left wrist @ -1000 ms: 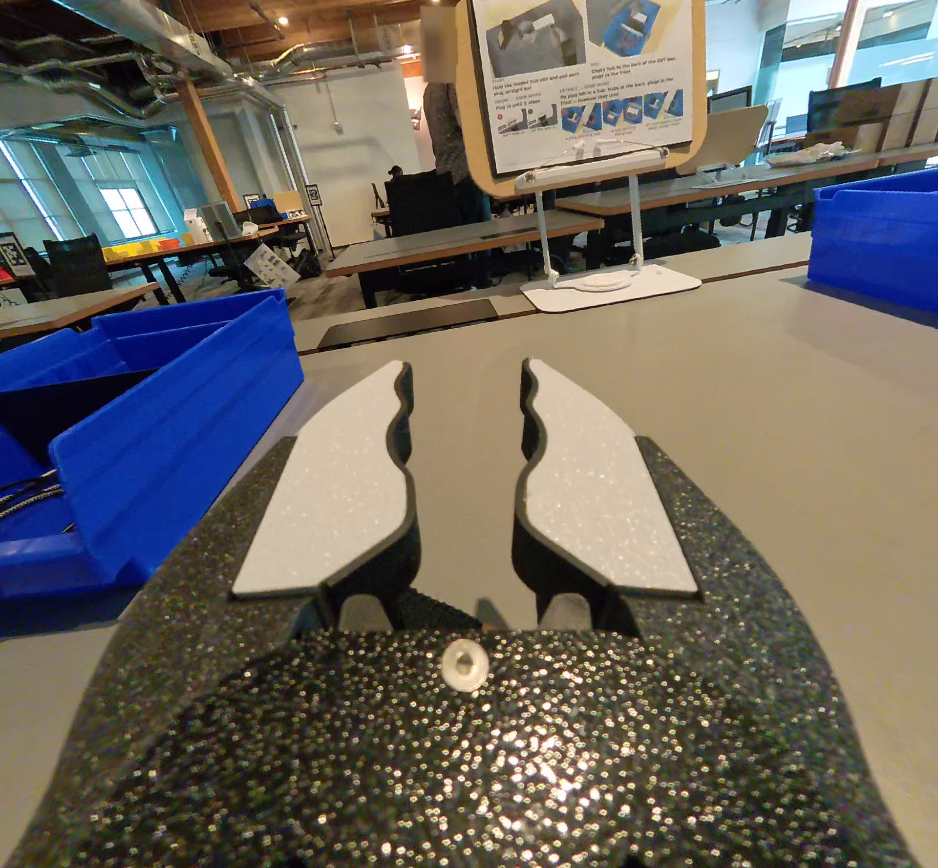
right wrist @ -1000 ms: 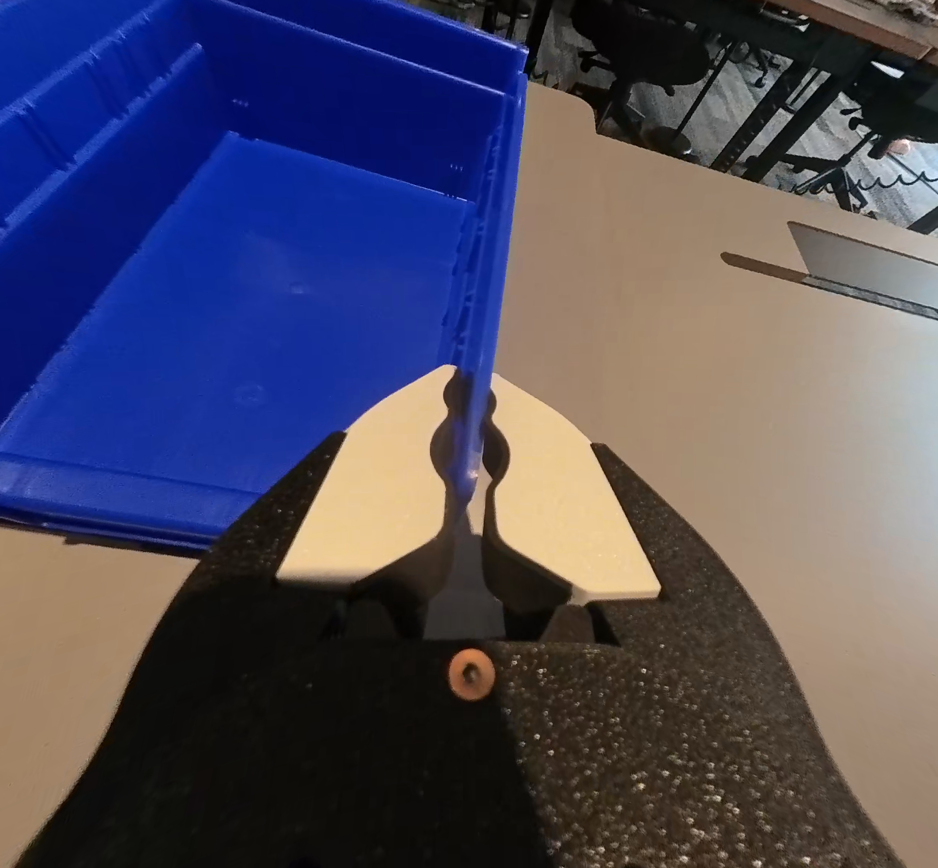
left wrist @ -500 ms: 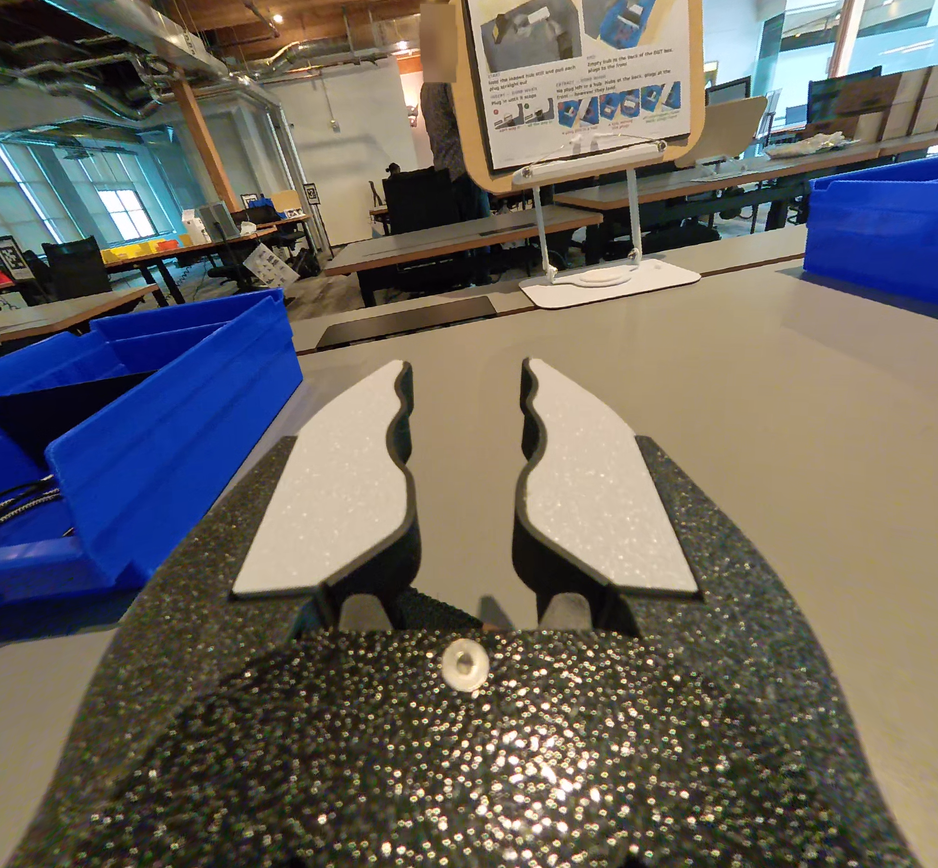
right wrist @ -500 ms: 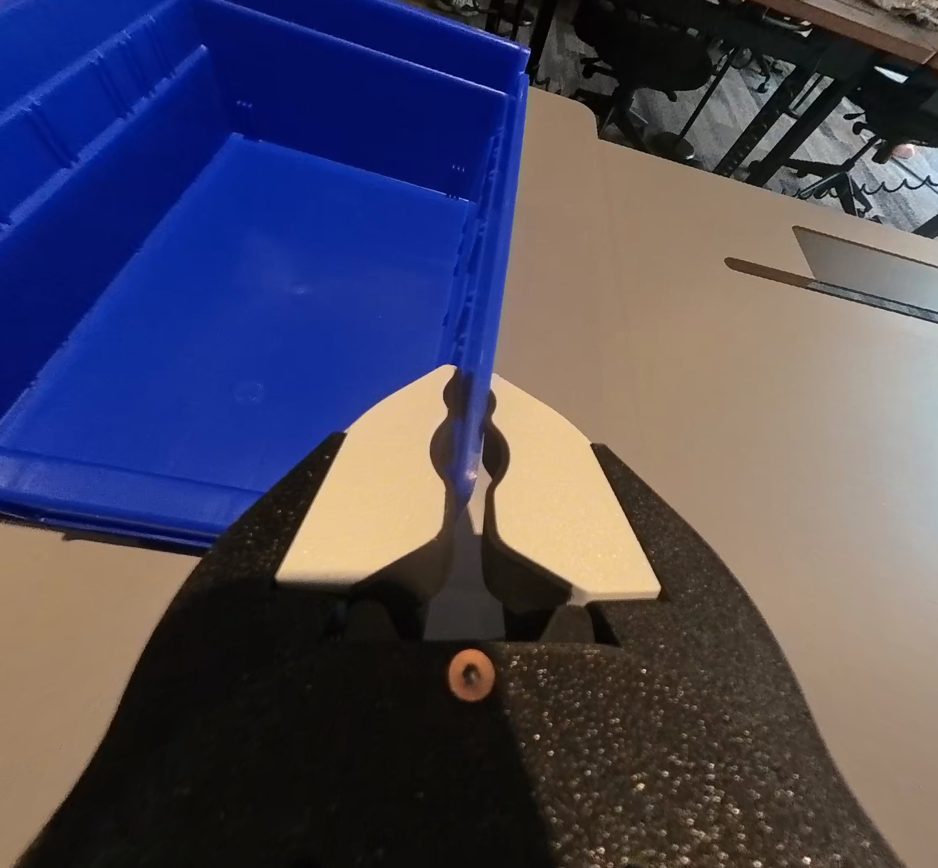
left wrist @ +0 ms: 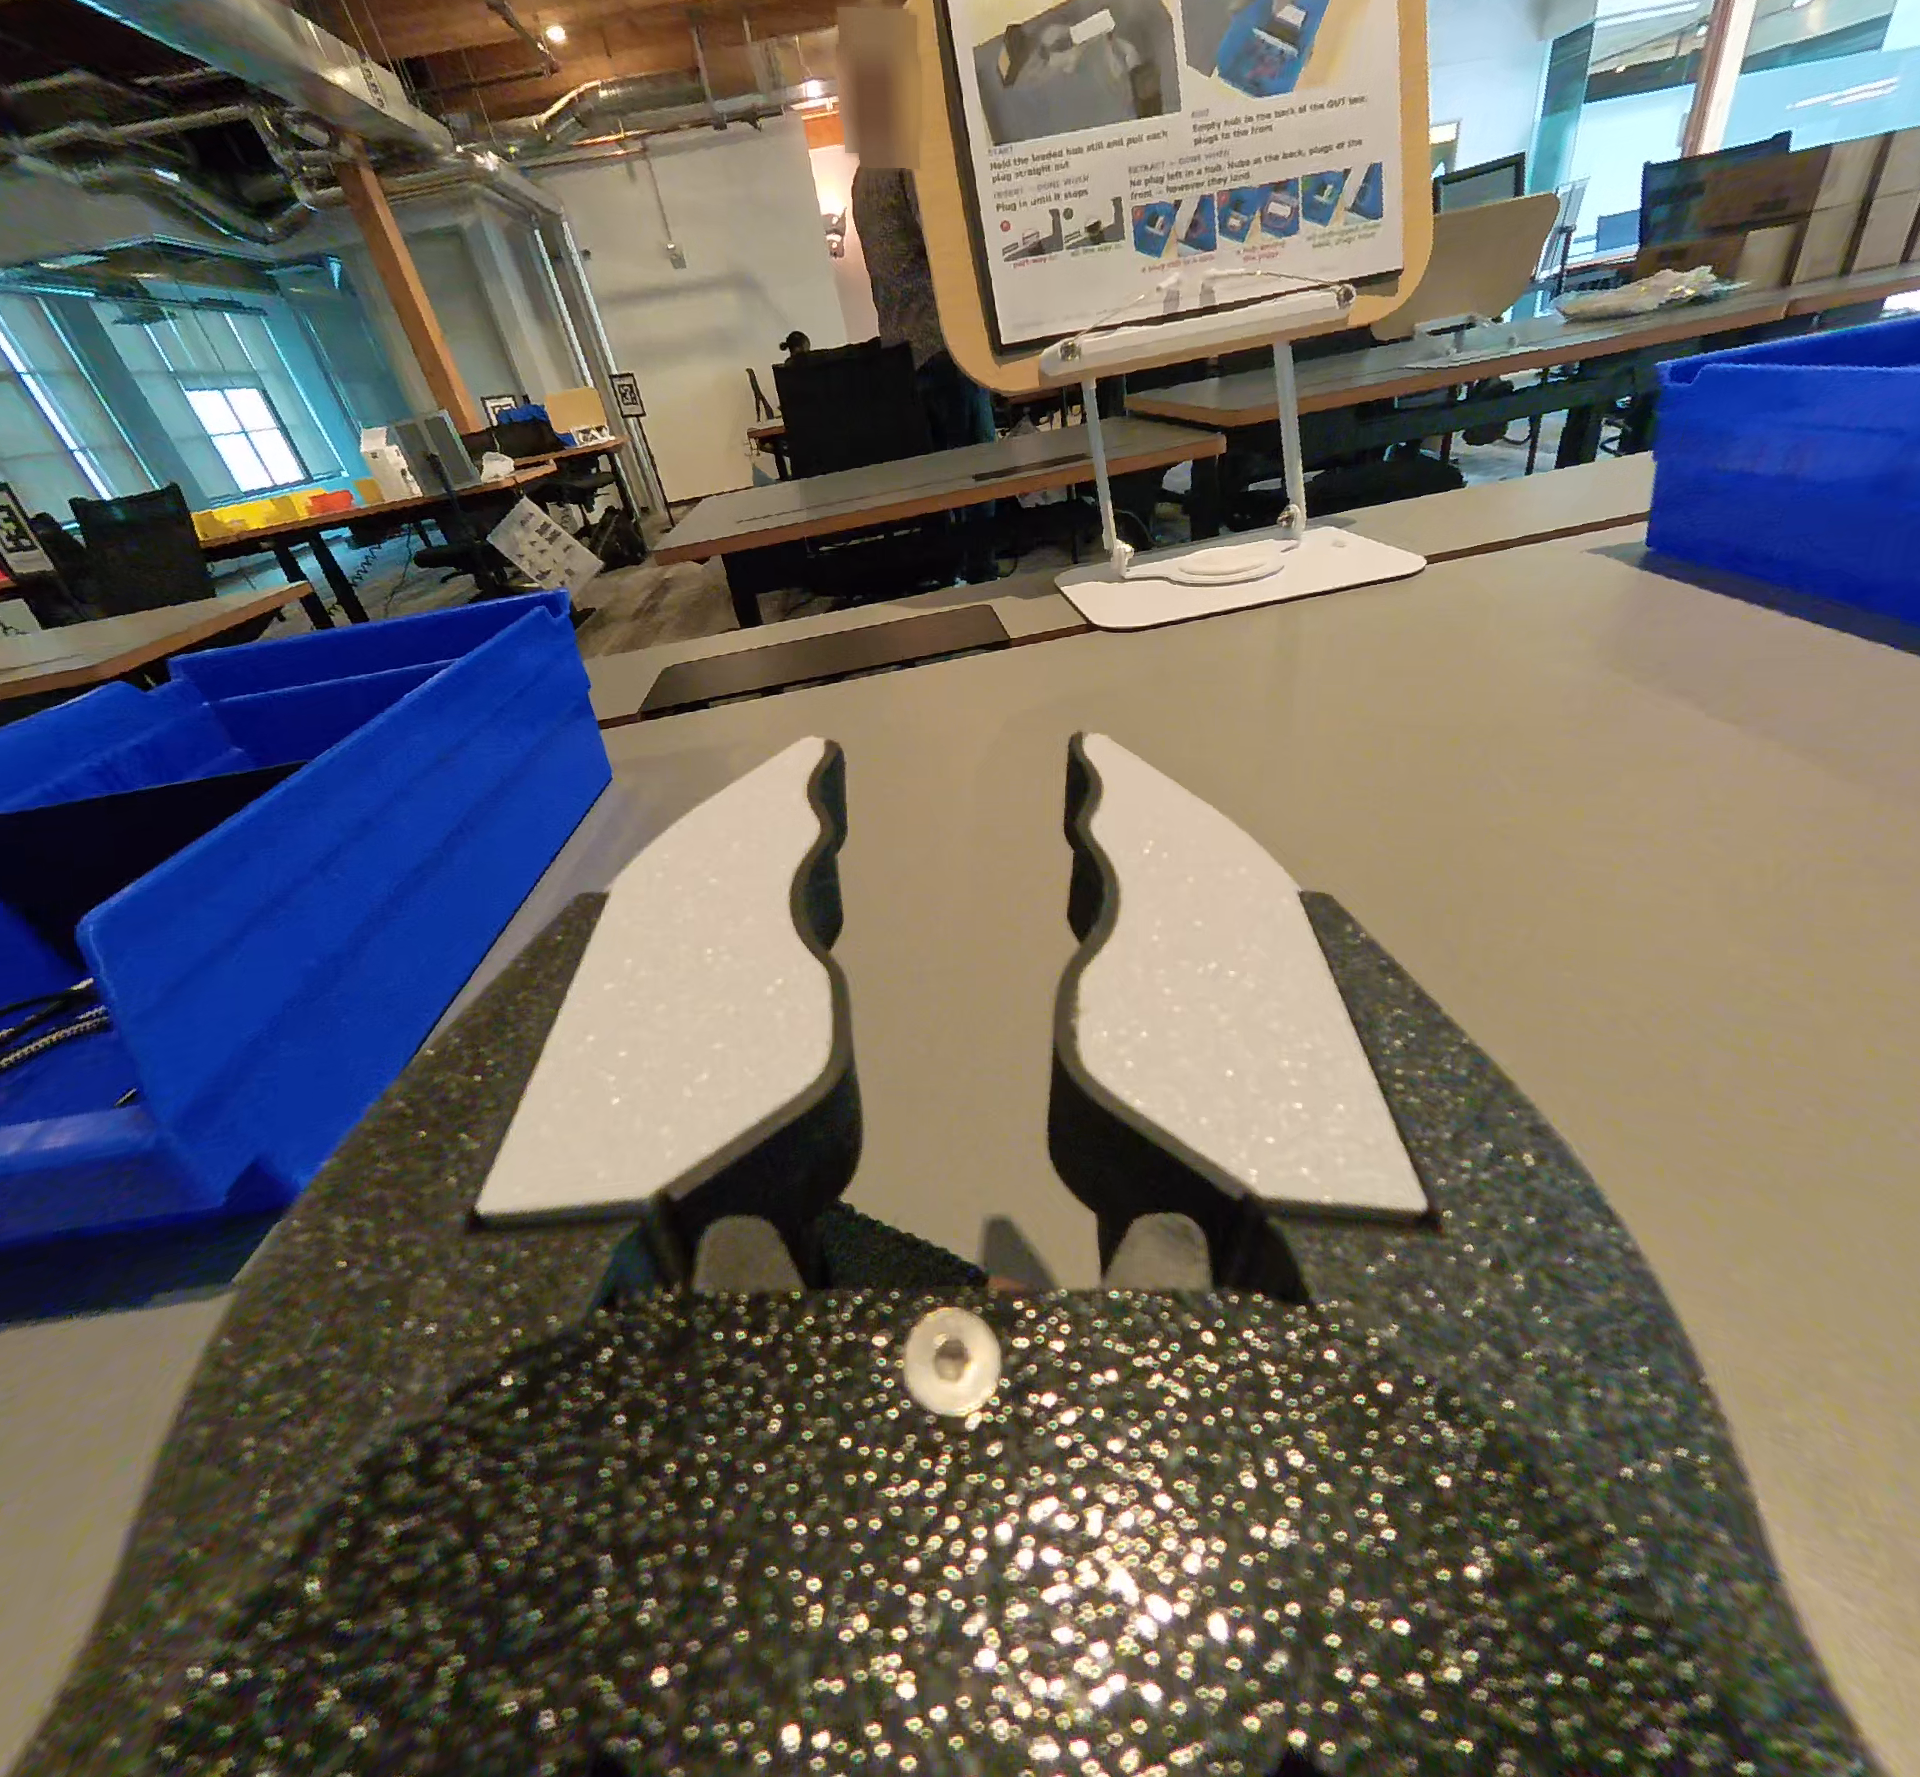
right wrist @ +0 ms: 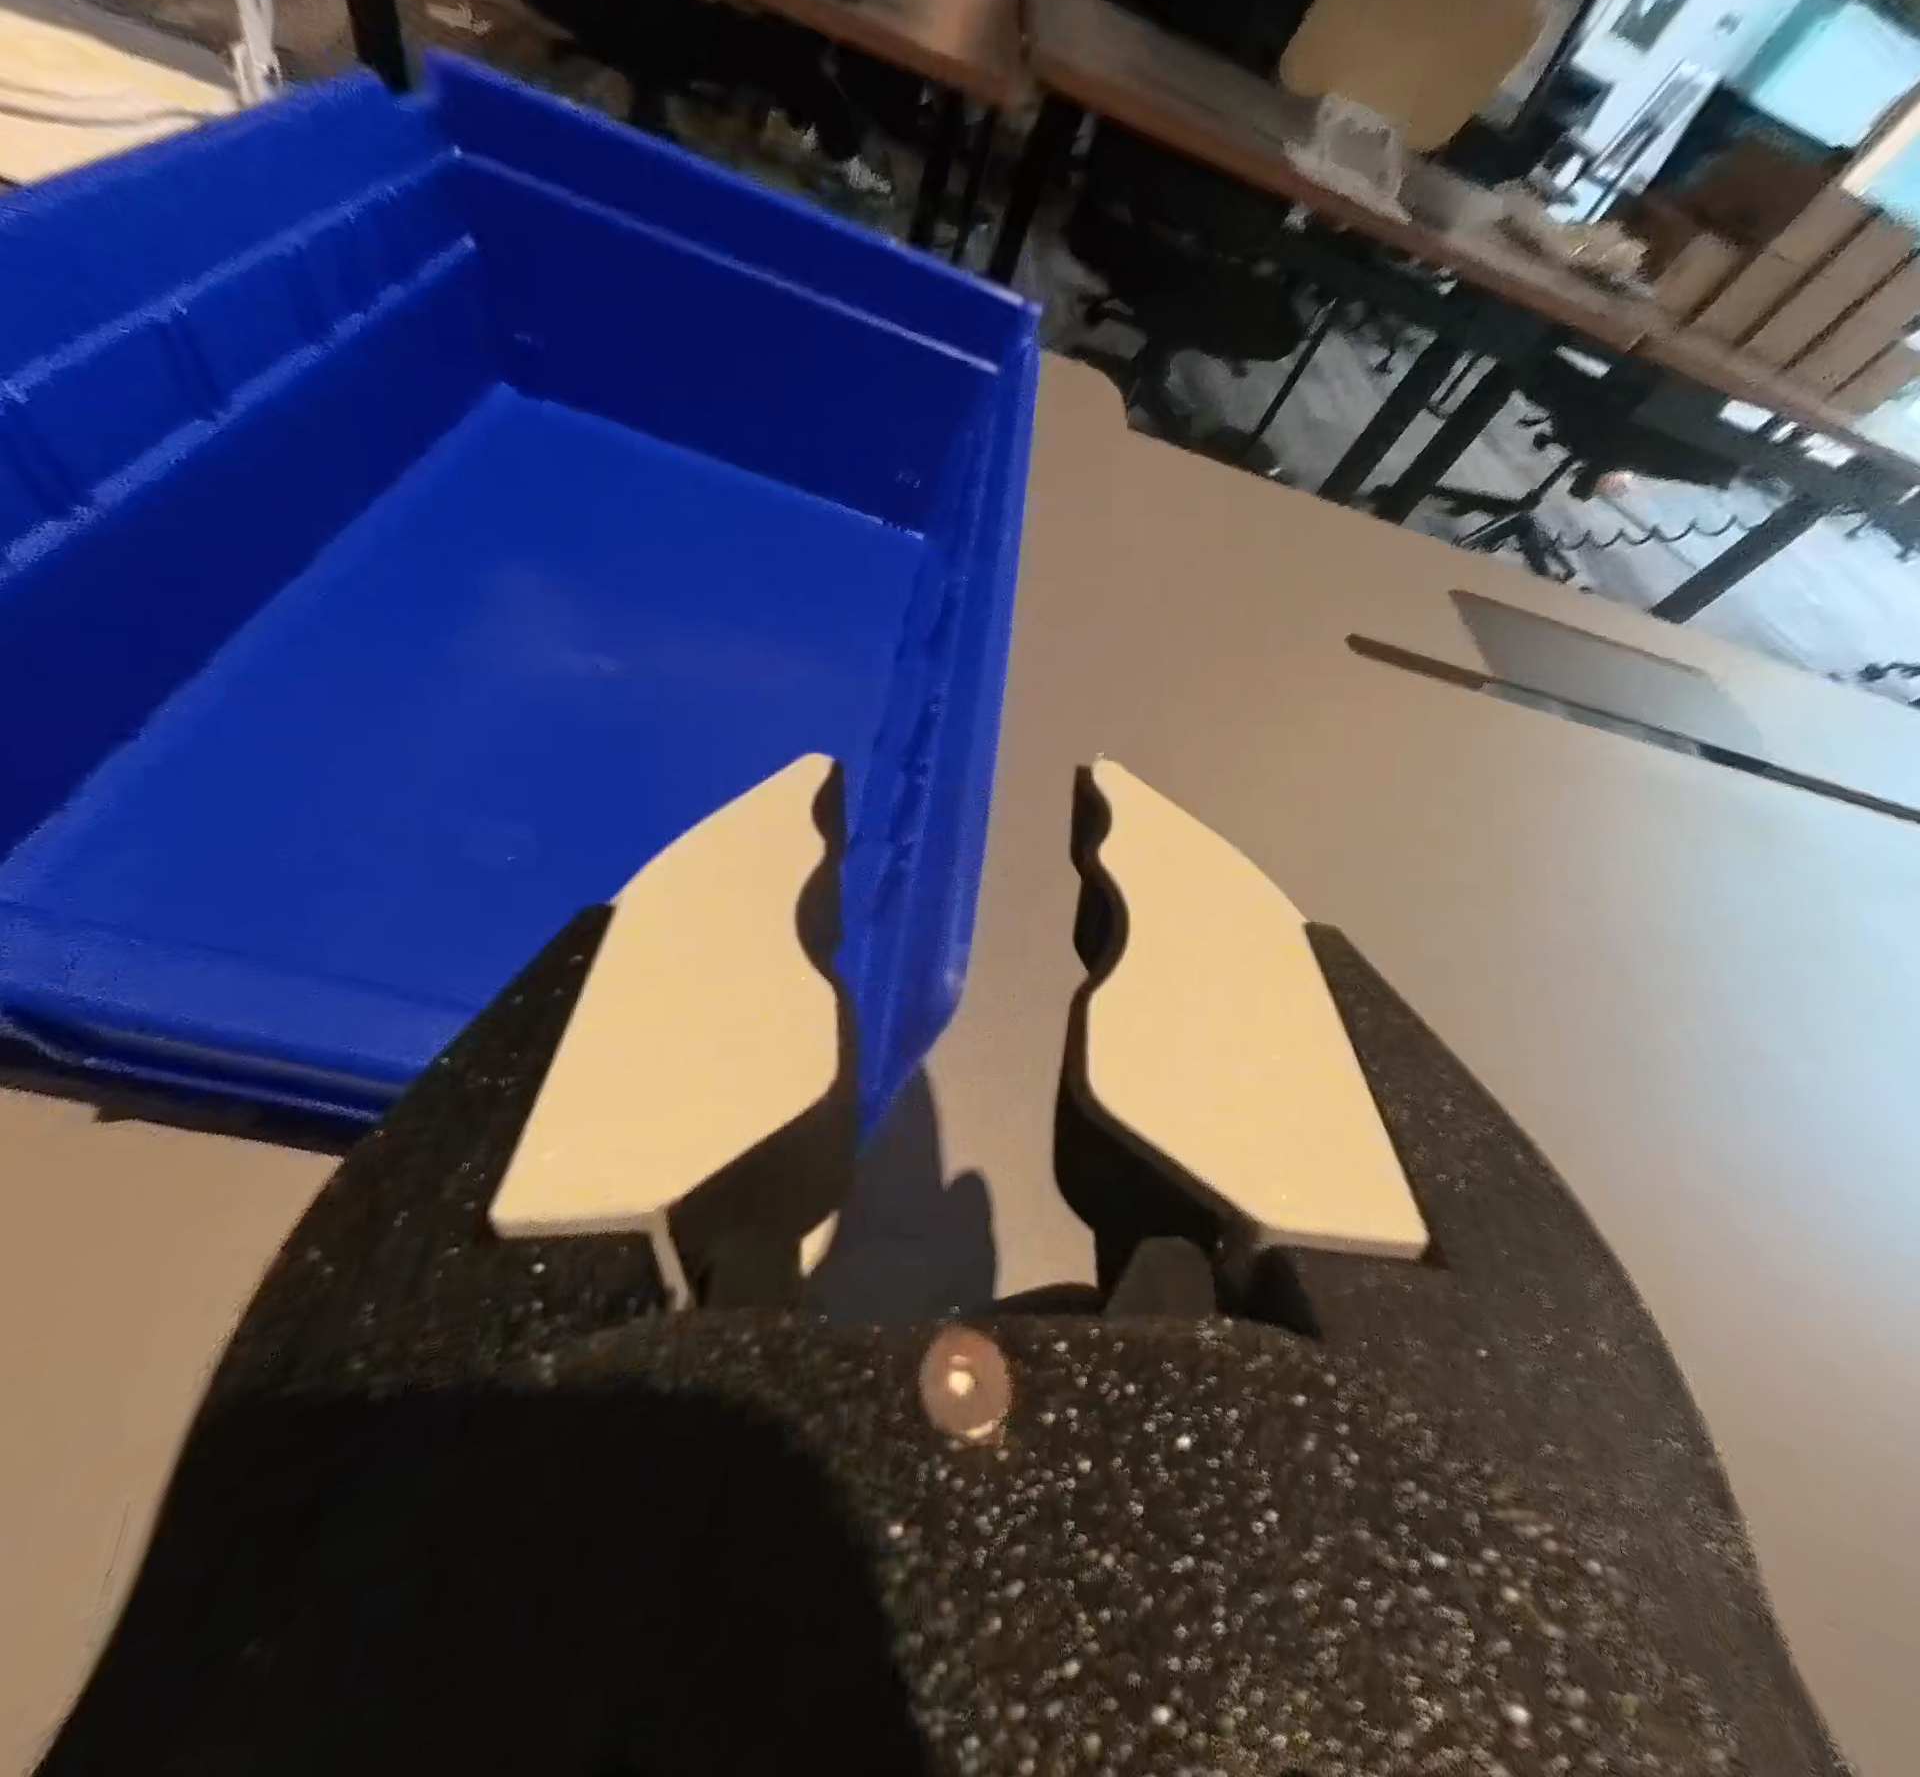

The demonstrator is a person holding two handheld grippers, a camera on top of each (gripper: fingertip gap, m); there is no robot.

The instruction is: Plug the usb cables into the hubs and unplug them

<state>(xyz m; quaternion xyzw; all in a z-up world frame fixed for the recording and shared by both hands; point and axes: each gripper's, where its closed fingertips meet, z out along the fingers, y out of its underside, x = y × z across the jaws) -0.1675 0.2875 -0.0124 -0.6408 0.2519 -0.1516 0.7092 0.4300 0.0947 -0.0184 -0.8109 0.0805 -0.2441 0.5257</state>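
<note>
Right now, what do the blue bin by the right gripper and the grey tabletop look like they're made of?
The open-topped blue bin looks like moulded plastic with a slight sheen: uniform colour, thin ribbed walls, soft highlights on its floor. The flat grey tabletop is probably matte laminate: smooth, even, only dull reflections.

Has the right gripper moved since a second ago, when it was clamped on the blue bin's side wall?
Yes. The right gripper has opened and pulled back off the blue bin; the wall's near corner now sits ahead between its fingers.

Left claw (left wrist: 951,761): black glitter-speckled body, two pale grey wavy-edged fingers (left wrist: 686,989), silver screw (left wrist: 951,1360) at centre. Right claw (right wrist: 956,777): same build, copper-toned screw (right wrist: 964,1384).
</note>
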